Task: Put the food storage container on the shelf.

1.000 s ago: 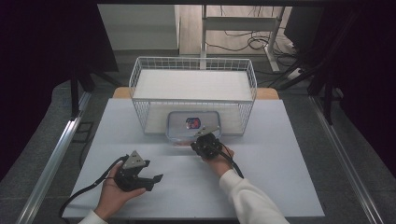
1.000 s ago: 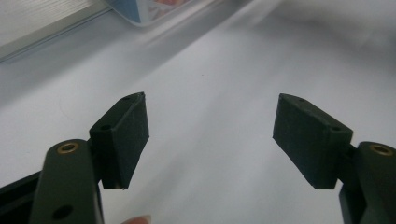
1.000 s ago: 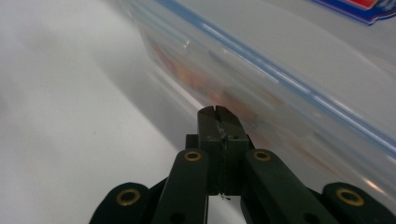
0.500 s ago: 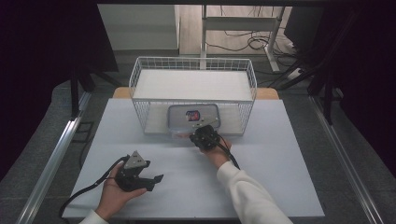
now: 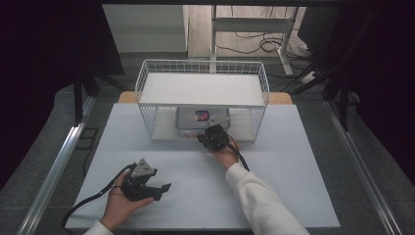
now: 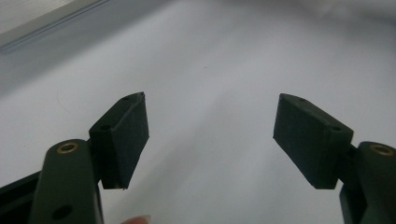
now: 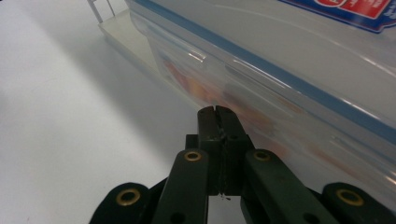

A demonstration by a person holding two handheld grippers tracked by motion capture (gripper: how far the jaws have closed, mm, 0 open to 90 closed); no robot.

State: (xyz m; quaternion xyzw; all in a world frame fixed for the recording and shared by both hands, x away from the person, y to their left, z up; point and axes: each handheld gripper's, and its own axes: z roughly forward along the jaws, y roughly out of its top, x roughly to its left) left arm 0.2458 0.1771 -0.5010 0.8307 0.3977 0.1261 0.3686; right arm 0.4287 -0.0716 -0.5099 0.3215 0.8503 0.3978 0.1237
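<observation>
**Closed right claw set against a plastic box at the basket's edge**

Right gripper (image 5: 211, 138), a black two-jaw tool, is seen with its jaws pressed fully together and nothing between them; in the right gripper view the closed tips (image 7: 215, 114) are placed just at the side wall of the clear plastic lidded container (image 7: 289, 79), though actual contact cannot be told. A blue seal line and a red-and-blue label are carried by the container's lid. In the high view the container (image 5: 201, 117) is found lying flat on the lower floor of the white wire basket (image 5: 147, 93), beneath the basket's white upper shelf, near the front opening. The right hand (image 5: 225, 155) is stretched forward from a white sleeve, and the gripper is pointed toward the basket's front edge, with the cable trailed back along the wrist.

Left gripper (image 5: 164, 188), black with a grey three-cornered plate on top, is held low over the white table (image 5: 293, 161) near its front edge, well apart from the basket. Its jaws are parted with only bare tabletop between them, as shown in the left gripper view (image 6: 210, 135). The left hand (image 5: 120, 205) is wrapped under the tool's body, and the jaws are pointed toward the person's right.
</observation>
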